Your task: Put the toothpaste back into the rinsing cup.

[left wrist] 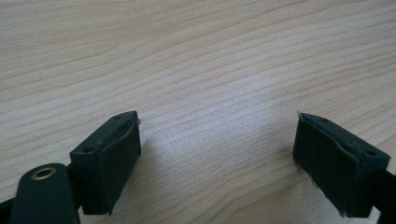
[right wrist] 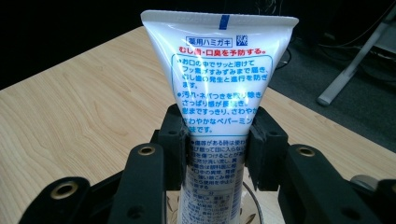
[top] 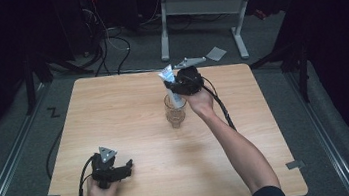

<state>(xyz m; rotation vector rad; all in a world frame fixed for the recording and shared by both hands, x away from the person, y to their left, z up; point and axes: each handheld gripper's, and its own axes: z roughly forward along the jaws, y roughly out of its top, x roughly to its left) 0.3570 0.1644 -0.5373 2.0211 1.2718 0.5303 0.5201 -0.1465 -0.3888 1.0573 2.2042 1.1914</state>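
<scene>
A white-legged desk (top: 202,9) stands beyond the table (top: 114,115).

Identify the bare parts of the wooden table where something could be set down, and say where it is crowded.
The light wooden table is bare left of the clear glass cup, between the cup and the left gripper, and along the right edge. It is crowded only at the cup, where the right gripper holds the white toothpaste tube.

Bare wooden table (top: 128,108) open on all sides of the glass cup (top: 176,112), cup mouth blocked by the upright toothpaste tube (right wrist: 219,88) (clamped by the right gripper (top: 181,84)), left gripper (left wrist: 217,158) over clear wood.
</scene>
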